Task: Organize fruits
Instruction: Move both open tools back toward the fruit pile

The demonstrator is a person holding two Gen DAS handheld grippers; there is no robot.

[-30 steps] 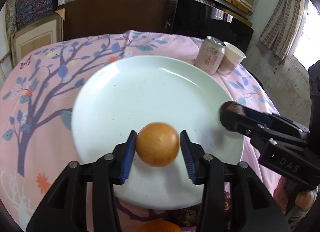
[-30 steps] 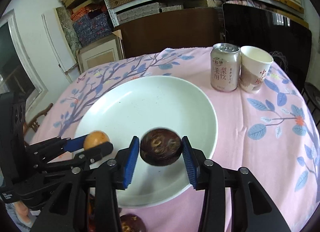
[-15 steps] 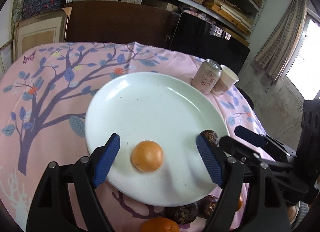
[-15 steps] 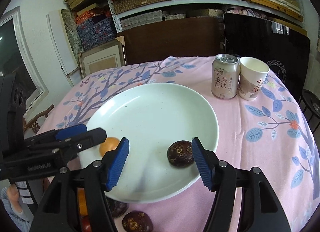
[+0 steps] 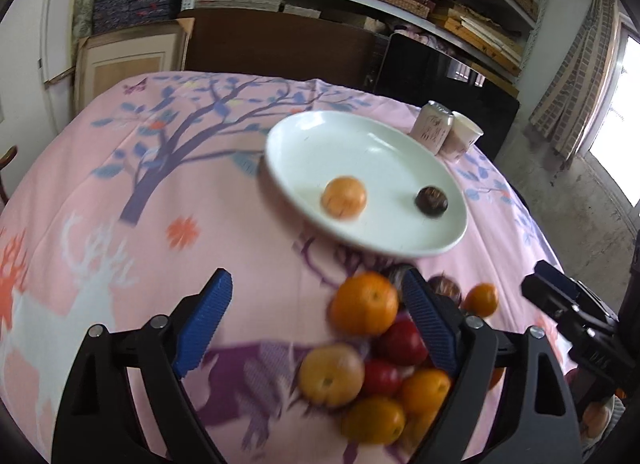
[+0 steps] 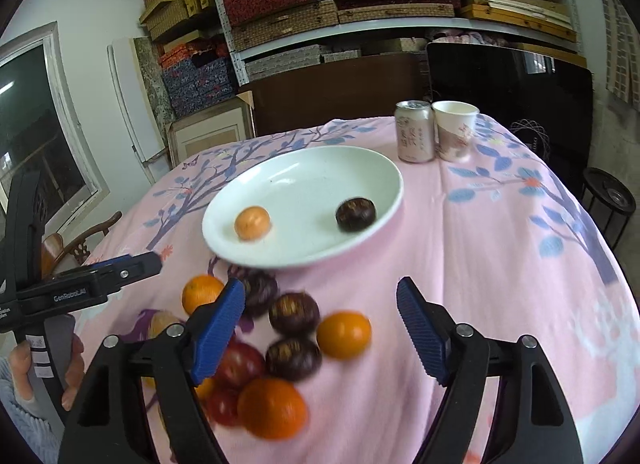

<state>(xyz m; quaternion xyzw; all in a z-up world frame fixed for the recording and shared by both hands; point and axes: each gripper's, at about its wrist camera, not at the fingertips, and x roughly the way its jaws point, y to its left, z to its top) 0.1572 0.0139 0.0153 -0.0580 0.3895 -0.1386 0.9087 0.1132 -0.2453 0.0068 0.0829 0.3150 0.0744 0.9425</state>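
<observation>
White round plate [image 6: 384,179] beyond both claws holds 1 orange fruit [image 6: 252,222] and 1 dark purple fruit [image 6: 355,214]. Left gripper [image 5: 316,322] and right gripper [image 6: 320,324] have just been opening; jaws apart, gripping nothing, above the loose fruit pile [image 6: 280,348].

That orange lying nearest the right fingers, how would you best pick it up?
Across its round middle, coming from above. The orange sits at the pile's right edge with bare cloth beside it, and the right gripper, open and empty, already frames it. A dark fruit crowds its left.

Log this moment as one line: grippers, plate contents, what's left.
left gripper: open, empty | right gripper: open, empty | plate: orange, dark fruit | fruit pile: on cloth
</observation>
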